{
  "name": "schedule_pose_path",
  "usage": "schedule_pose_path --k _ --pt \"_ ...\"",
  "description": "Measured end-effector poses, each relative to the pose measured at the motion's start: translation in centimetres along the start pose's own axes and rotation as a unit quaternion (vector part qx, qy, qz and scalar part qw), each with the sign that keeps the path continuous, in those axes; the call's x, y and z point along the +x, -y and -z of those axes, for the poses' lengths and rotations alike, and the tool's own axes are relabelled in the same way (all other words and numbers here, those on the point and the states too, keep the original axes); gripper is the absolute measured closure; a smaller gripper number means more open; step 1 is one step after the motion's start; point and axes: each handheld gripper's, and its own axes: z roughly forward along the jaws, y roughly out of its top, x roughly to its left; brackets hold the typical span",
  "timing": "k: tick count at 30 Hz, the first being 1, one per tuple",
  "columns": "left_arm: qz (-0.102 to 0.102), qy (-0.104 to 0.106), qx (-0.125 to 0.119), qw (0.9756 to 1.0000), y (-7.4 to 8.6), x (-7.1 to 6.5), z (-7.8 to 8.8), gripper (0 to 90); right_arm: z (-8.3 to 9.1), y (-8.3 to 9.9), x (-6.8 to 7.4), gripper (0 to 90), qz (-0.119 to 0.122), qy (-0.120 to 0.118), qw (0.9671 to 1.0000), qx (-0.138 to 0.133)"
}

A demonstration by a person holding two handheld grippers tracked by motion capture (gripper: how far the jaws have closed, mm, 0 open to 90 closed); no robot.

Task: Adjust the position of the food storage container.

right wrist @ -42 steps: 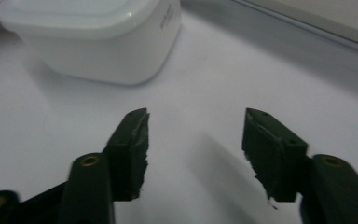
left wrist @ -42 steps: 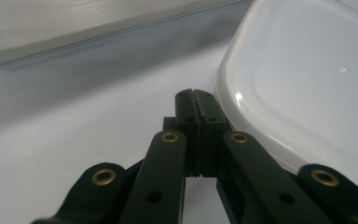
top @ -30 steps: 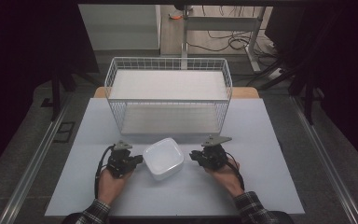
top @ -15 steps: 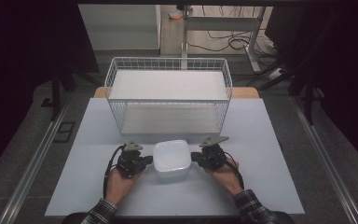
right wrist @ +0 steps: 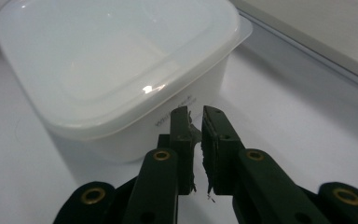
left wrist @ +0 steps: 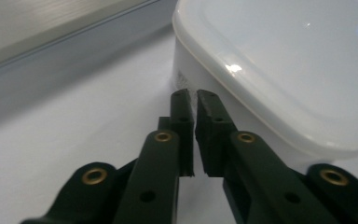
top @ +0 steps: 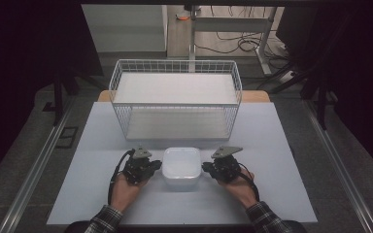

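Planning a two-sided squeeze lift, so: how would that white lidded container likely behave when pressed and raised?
The white container looks like thin glossy plastic, so it is probably light and its walls may flex under pressure. Its smooth sides could slip against the shut left gripper and right gripper. Flat-based and squat, it seems unlikely to tip or roll.

High view overhead, facing forward — gripper views close, sharing the container [top: 181, 167].

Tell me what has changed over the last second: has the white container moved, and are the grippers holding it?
The white container, skewed a second ago, has been squared up between the two grippers and shifted slightly right and toward the person. The left gripper and right gripper closed in on its sides; their jaws are nearly shut at its walls, pressing rather than holding. The wire basket and table stayed put.
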Motion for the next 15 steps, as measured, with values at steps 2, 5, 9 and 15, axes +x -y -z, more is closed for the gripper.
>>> schedule_pose_path --k 2,5,9,15 --pt "-0.001 -0.003 -0.001 1.0000 0.2 0.1 0.3 78.7 0.4 0.1 0.0 80.6 0.006 0.003 1.0000 -0.002" --pt "-0.012 -0.011 -0.006 0.9999 0.9 0.2 1.3 66.0 1.8 0.4 0.3 71.7 0.021 0.024 0.9994 -0.012" --pt "-0.033 -0.028 -0.027 0.9987 1.5 0.0 2.4 43.1 2.8 0.7 0.5 57.5 0.023 0.030 0.9989 -0.027" --pt "-0.042 0.000 -0.033 0.9986 2.4 -0.1 2.9 17.1 3.4 2.0 0.5 27.2 0.031 0.030 0.9988 -0.022"
